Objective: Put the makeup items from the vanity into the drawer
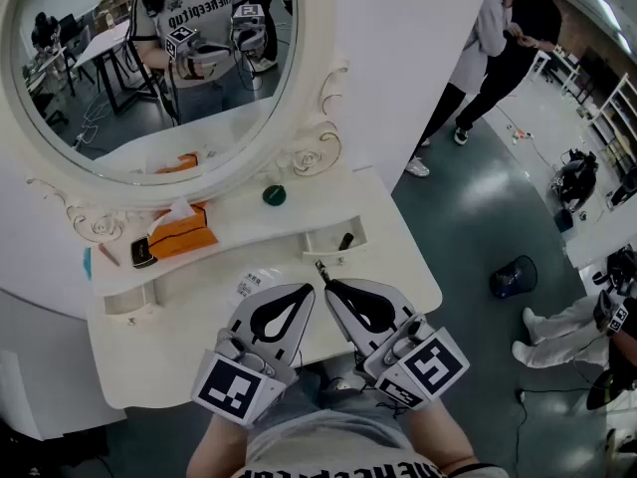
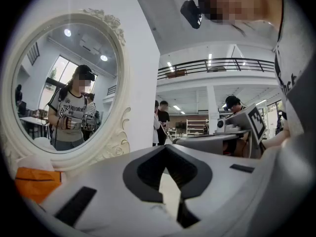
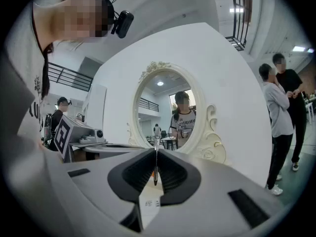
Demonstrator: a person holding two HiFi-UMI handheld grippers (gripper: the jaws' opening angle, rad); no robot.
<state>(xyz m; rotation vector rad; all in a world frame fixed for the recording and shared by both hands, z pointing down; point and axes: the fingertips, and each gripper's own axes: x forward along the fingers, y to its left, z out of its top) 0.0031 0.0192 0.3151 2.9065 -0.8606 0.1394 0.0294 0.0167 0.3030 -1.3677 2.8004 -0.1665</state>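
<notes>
My right gripper (image 1: 330,287) (image 3: 155,153) is shut on a thin dark makeup pencil (image 1: 320,269) (image 3: 155,168), which sticks up past the jaw tips. It hovers just in front of the small open drawer (image 1: 328,244) in the white vanity (image 1: 398,267); a dark item (image 1: 345,240) lies inside the drawer. My left gripper (image 1: 309,291) (image 2: 165,148) is beside the right one, shut with nothing in it. A white round labelled item (image 1: 256,285) lies on the vanity by the left gripper. A green round jar (image 1: 274,195) stands further back under the mirror.
An oval mirror (image 1: 149,58) (image 3: 170,115) rises behind the vanity. An orange tissue box (image 1: 181,232) (image 2: 37,181), a small black compact (image 1: 142,254) and a pink stick (image 1: 107,255) lie at the left. Two people (image 1: 498,38) stand on the floor to the right.
</notes>
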